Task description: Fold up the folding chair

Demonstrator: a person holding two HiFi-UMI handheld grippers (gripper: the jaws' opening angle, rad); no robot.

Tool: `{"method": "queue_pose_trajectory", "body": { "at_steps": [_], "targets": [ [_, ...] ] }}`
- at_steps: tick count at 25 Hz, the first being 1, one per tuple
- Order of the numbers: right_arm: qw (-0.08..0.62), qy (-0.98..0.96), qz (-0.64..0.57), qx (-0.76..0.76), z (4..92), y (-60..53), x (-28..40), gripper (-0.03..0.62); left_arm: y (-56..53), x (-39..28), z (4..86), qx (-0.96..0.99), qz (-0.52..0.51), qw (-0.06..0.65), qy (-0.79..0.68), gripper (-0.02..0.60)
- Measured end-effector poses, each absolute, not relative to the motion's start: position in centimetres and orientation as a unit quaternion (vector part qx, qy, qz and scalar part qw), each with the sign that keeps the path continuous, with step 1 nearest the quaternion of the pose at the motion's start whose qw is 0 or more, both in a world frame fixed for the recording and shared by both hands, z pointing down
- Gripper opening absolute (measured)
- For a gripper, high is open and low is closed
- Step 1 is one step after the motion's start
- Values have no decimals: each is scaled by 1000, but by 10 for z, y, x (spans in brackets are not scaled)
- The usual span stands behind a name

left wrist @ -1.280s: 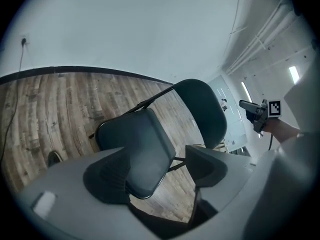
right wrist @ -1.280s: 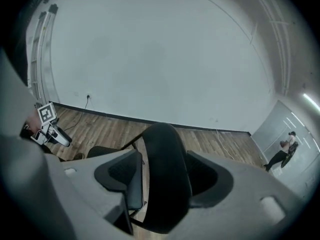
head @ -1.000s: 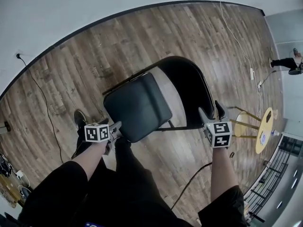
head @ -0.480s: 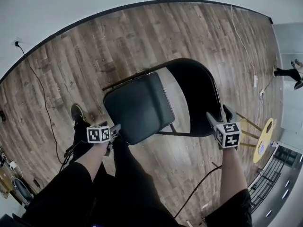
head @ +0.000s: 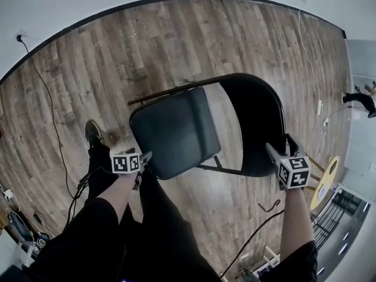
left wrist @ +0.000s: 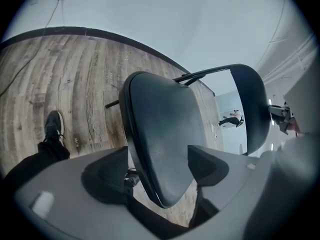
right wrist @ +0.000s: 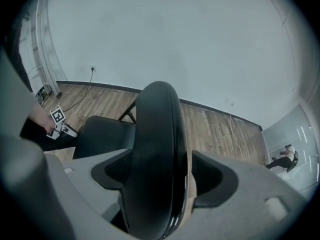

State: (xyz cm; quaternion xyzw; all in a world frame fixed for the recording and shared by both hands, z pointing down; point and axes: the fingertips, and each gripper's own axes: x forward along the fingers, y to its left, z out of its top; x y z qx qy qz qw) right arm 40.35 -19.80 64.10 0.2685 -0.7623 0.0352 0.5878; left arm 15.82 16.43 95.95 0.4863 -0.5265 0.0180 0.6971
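A black folding chair stands unfolded on the wood floor, its seat [head: 173, 131] to the left of its curved backrest [head: 255, 122]. My left gripper [head: 144, 158] is at the seat's near left corner. In the left gripper view its jaws [left wrist: 157, 171] straddle the seat's [left wrist: 160, 129] rim, with a gap beside the left pad. My right gripper [head: 279, 151] is at the backrest's top edge. Its jaws [right wrist: 165, 176] have just been opening, with the backrest [right wrist: 157, 134] standing between them and a thin gap at the right pad.
My legs and a black shoe [head: 93, 133] are just left of the chair. Cables [head: 35, 93] trail over the floor at left and lower right [head: 258, 228]. A yellow-topped stool [head: 326, 178] stands at the right. Another person [head: 359, 97] is far right.
The right gripper has shifted right and slightly down in the head view, staying at the backrest's top edge. The left gripper stays at the seat's corner. The camera's view has swung.
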Motion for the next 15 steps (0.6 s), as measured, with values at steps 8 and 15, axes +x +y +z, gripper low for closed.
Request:
{"method": "queue_pose_trajectory", "body": {
  "at_steps": [8,15],
  "targets": [
    [588,-763,48,264,652,-203,398,364,161,159,985,484,13,696,-529,387],
    [588,-767,51,252,659,-209,397,365,155,161,1009,497,-1,686,-530,400]
  ]
}}
